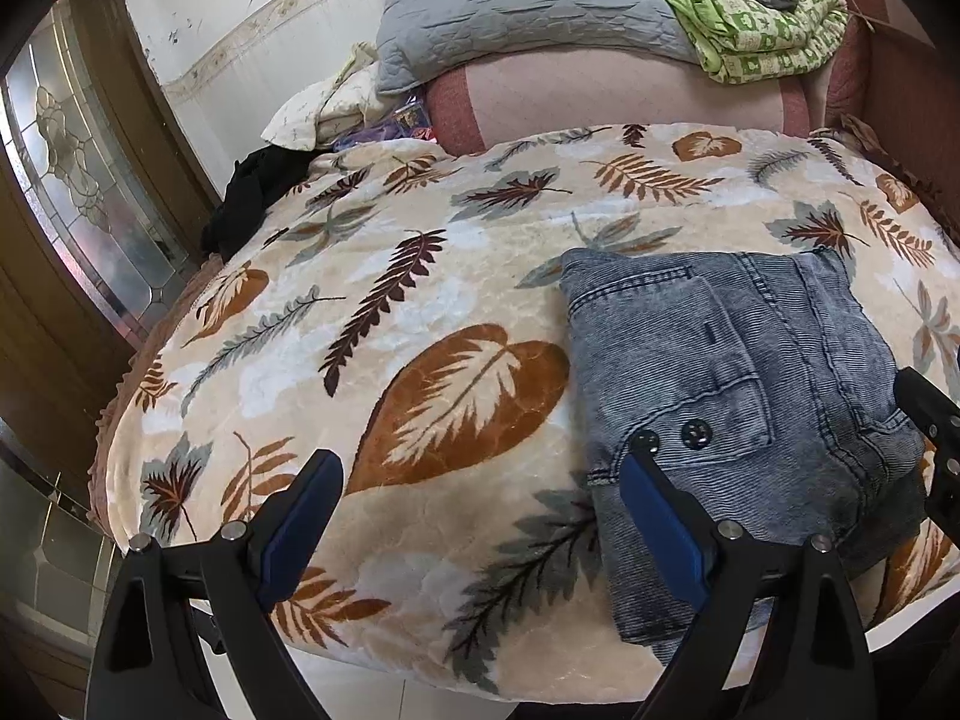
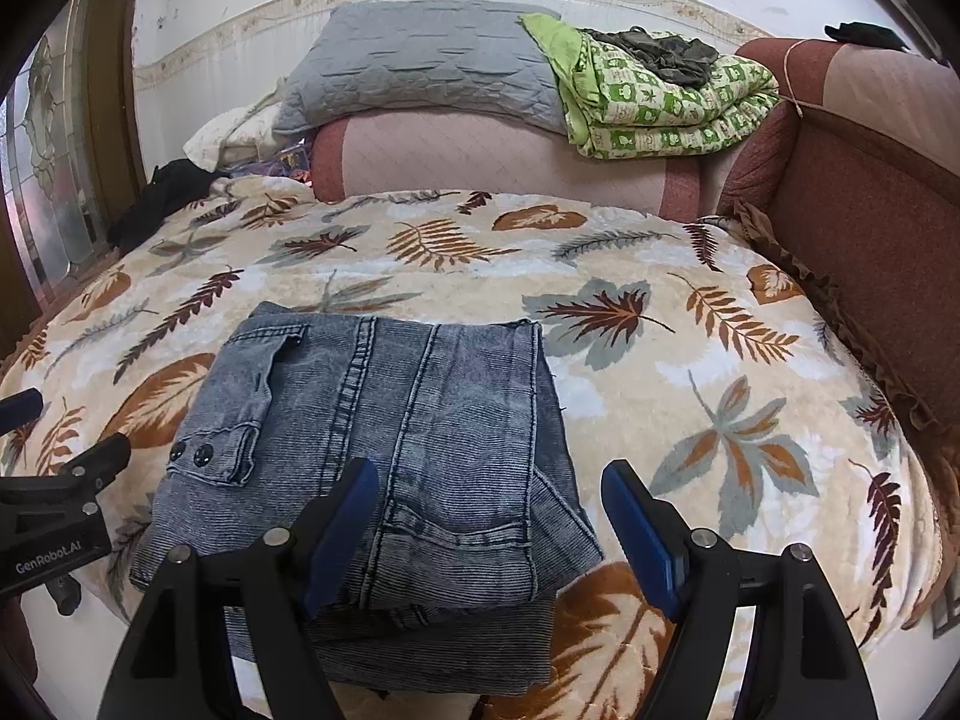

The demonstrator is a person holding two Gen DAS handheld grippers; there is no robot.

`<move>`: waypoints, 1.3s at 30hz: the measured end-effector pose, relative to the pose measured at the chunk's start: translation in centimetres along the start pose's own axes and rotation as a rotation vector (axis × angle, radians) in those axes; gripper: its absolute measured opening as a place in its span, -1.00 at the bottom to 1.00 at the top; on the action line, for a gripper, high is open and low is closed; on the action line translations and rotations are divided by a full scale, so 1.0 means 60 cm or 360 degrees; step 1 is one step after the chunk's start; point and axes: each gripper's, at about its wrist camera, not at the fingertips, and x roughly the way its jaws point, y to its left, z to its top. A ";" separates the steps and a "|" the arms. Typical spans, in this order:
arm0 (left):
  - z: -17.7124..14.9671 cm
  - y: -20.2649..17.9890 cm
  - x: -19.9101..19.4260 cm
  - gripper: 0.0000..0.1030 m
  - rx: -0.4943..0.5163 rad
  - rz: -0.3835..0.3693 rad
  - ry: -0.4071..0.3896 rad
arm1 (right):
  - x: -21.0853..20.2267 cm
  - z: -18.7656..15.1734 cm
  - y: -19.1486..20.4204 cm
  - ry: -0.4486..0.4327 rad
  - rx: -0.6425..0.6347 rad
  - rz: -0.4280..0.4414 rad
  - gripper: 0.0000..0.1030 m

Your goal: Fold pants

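Observation:
The blue-grey denim pants (image 2: 390, 438) lie folded into a compact stack on the leaf-patterned blanket (image 2: 690, 372), near its front edge. They also show in the left wrist view (image 1: 750, 384), with a snap-button pocket flap on top. My left gripper (image 1: 480, 510) is open and empty, hovering above the blanket just left of the pants; its right finger (image 1: 654, 516) overlaps the pants' left edge. My right gripper (image 2: 489, 522) is open and empty, hovering over the pants' front right corner. The left gripper's body shows at the left edge of the right wrist view (image 2: 54, 516).
A pink-and-red bolster (image 2: 510, 162) lies at the back with a grey quilted pillow (image 2: 420, 66) and a green patterned quilt (image 2: 660, 102) on it. A dark garment (image 1: 258, 198) sits at the blanket's far left. A red sofa arm (image 2: 858, 204) bounds the right. A glass-panelled door (image 1: 78, 180) stands left.

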 end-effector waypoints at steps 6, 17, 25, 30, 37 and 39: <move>-0.006 0.035 0.022 0.82 -0.0081 -0.0007 0.0034 | 0.007 0.002 -0.011 0.0031 0.0009 0.0023 0.55; 0.009 0.024 0.085 0.81 -0.0093 -0.0522 0.0265 | 0.123 -0.004 -0.170 0.0485 0.0786 0.0468 0.59; 0.023 0.019 0.130 0.81 -0.0173 -0.0851 0.0343 | 0.197 -0.005 -0.169 0.0704 0.0808 0.0719 0.68; 0.021 0.037 0.126 0.81 -0.0297 -0.1027 0.0327 | 0.197 -0.001 -0.147 0.0699 0.0735 0.0849 0.85; 0.010 0.002 0.124 0.81 -0.0147 -0.1018 0.0330 | 0.191 -0.003 -0.090 0.0698 0.0562 0.0883 0.79; 0.007 -0.010 0.137 0.81 -0.0151 -0.1087 0.0370 | 0.193 -0.004 -0.090 0.0688 0.0569 0.0831 0.59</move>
